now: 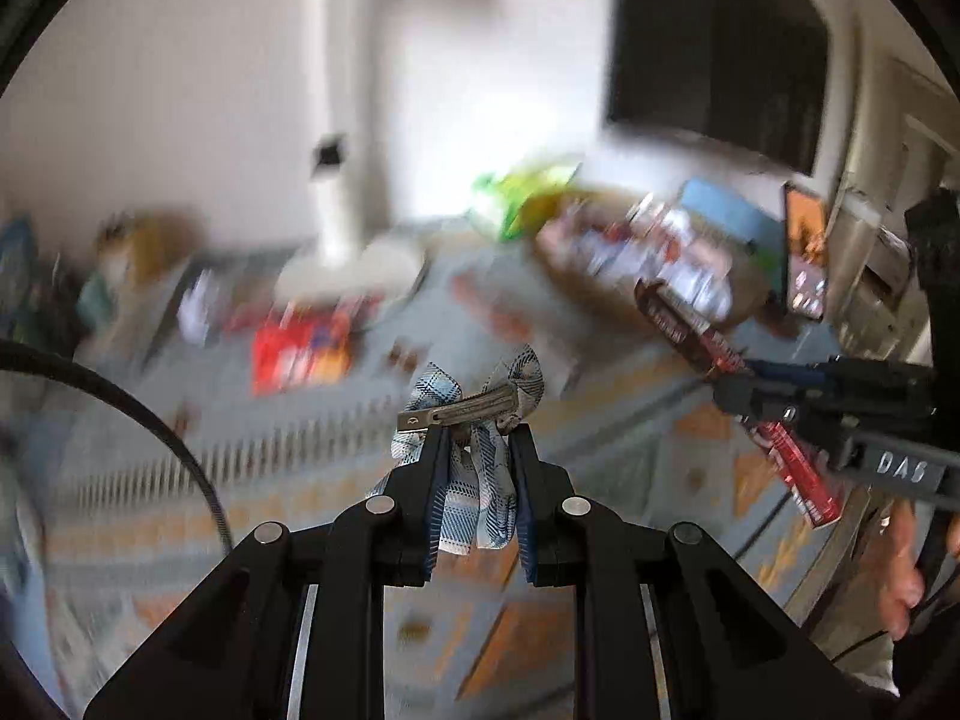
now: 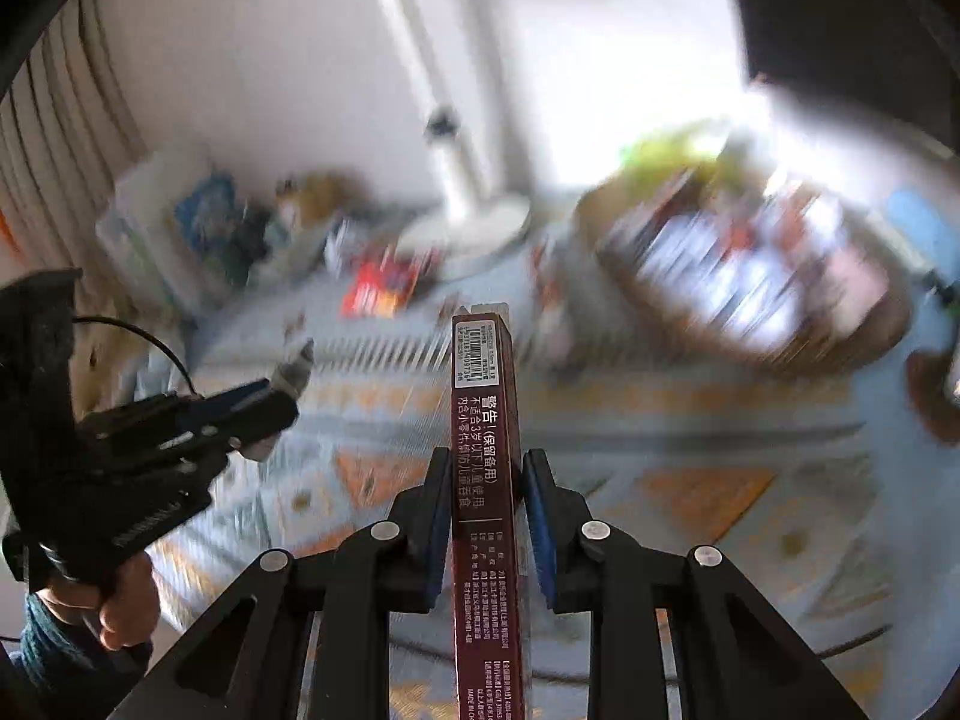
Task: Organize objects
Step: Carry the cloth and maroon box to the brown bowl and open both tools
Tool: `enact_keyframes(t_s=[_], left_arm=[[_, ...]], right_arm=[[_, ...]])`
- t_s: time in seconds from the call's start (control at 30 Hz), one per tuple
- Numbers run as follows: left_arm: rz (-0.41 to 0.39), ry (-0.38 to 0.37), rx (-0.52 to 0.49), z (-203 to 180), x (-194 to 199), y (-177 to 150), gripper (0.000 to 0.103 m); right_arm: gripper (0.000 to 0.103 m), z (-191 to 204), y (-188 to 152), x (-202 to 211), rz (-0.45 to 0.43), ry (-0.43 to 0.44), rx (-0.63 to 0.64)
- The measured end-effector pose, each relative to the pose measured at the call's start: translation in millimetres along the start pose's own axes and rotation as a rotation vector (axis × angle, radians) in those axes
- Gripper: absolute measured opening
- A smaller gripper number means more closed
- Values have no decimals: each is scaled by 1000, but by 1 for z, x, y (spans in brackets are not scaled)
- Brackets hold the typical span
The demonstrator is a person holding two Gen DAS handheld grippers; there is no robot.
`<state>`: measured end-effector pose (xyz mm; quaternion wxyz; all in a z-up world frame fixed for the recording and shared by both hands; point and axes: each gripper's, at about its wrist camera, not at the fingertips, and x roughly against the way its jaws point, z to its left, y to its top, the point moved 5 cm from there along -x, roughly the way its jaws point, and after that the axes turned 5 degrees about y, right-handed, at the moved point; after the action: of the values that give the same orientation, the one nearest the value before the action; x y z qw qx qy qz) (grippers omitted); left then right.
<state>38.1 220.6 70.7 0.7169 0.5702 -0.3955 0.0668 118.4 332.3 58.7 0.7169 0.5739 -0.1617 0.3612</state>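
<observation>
Two carries are under way above the patterned rug (image 2: 690, 480) — left gripper (image 1: 477, 450) fingers pinch a plaid bow clip (image 1: 474, 414), right gripper (image 2: 487, 480) fingers clamp a slim maroon box (image 2: 485, 450). Next — probably a drop-off in the basket (image 2: 750, 288).

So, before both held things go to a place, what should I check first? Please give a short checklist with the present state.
1. Left gripper shut on the plaid bow hair clip: ok.
2. Right gripper shut on the long dark red box: ok; its jaws have just been closing.
3. Both things lifted off the patterned cloth: ok.
4. The two grippers apart from each other: ok.
5. Free room in the basket: cannot tell, the picture is blurred.
</observation>
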Motion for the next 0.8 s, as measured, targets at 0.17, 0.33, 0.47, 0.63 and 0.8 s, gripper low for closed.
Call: enact_keyframes(t_s=[0.17,0.33,0.47,0.63,0.8], left_arm=[[-92,-54,-74,-43,-14,65,17],[-108,-150,-55,-77,-49,116,17],[-87,-207,-4,-88,-87,143,17],[-77,-245,17,-99,-120,156,33],[2,-257,83,-90,-151,153,38]], right_arm=[[23,-45,58,53,-152,-63,-65],[23,-97,111,84,-268,-131,-181],[23,-122,141,79,-302,-152,-212],[23,-144,161,51,-281,-157,-239],[39,-170,159,10,-157,-150,-288]])
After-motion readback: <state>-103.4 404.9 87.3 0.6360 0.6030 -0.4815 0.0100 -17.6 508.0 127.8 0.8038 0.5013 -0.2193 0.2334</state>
